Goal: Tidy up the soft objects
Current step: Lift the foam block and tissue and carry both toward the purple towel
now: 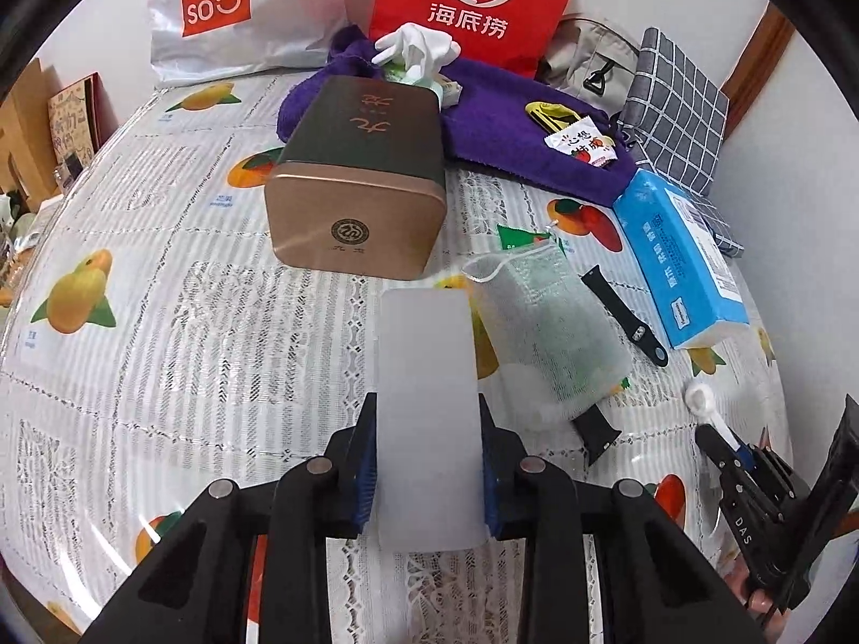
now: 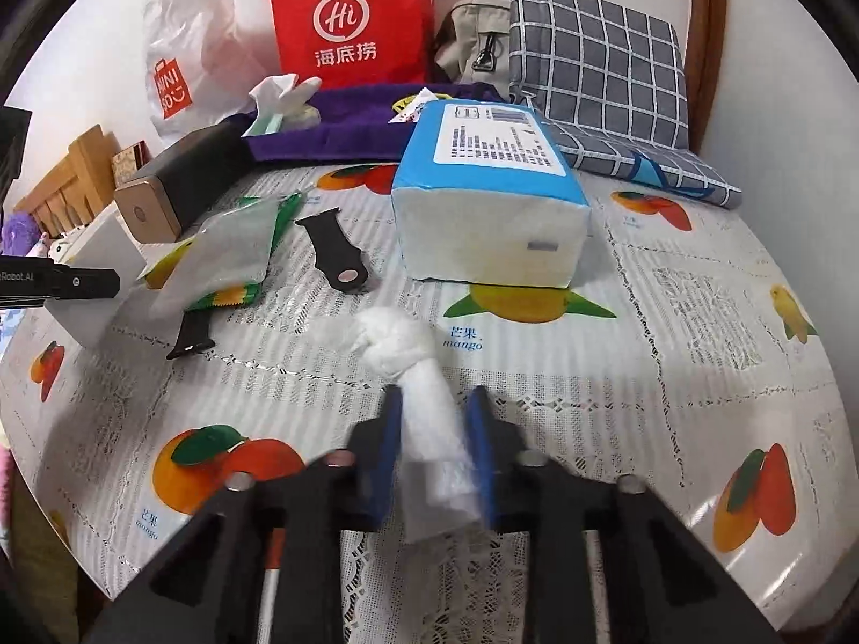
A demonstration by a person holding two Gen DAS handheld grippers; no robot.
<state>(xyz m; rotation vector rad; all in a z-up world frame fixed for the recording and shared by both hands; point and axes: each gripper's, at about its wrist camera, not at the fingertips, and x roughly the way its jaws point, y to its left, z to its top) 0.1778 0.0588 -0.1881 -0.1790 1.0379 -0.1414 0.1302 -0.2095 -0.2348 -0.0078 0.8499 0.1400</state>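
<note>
My left gripper [image 1: 427, 402] is shut on a pale white rectangular block [image 1: 424, 343] that sticks out forward over the fruit-print tablecloth [image 1: 188, 322]. My right gripper [image 2: 435, 394] is shut on a white knotted cloth [image 2: 400, 343], with the knot just past the blue pads and low over the table. In the left wrist view the right gripper [image 1: 735, 456] and its cloth [image 1: 703, 397] show at the lower right. The right wrist view shows the block [image 2: 102, 263] at the far left, held by a left finger [image 2: 80, 282].
A mesh pouch [image 1: 553, 322] lies over a black watch strap [image 1: 625, 316]. Nearby are a blue tissue pack [image 2: 483, 193] and a brown tin box [image 1: 359, 182]. At the back lie a purple towel [image 1: 510, 129], a white glove [image 1: 413, 48], a red bag [image 1: 472, 0] and a grey checked cloth [image 2: 596, 64].
</note>
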